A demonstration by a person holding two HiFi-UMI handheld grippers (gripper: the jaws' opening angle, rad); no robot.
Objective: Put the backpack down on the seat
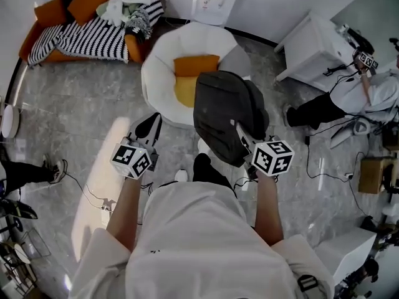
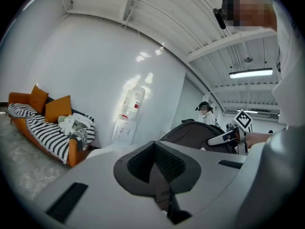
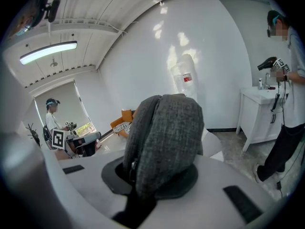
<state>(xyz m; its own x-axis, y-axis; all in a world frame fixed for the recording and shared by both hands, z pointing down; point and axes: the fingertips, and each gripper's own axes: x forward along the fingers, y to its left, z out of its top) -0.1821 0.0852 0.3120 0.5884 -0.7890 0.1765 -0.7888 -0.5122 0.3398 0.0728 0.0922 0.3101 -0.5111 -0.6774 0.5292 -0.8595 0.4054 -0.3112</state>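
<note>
A dark grey backpack (image 1: 224, 114) hangs in the air in front of me, just near of the round white armchair (image 1: 163, 55) with its orange cushion (image 1: 195, 65). My right gripper (image 1: 244, 141) is shut on the pack's near side. In the right gripper view the grey fabric (image 3: 167, 137) fills the space between the jaws. My left gripper (image 1: 148, 129) hovers to the left of the pack, apart from it. Its jaws stand together with nothing in them (image 2: 155, 168). The backpack (image 2: 195, 135) also shows in the left gripper view, off to the right.
An orange sofa (image 1: 47, 14) with a striped blanket stands at the back left. A water dispenser (image 1: 215, 2) is behind the armchair. At the right are a white cabinet (image 1: 315, 42), another person (image 1: 349, 98) and cables (image 1: 324, 167) on the marble floor.
</note>
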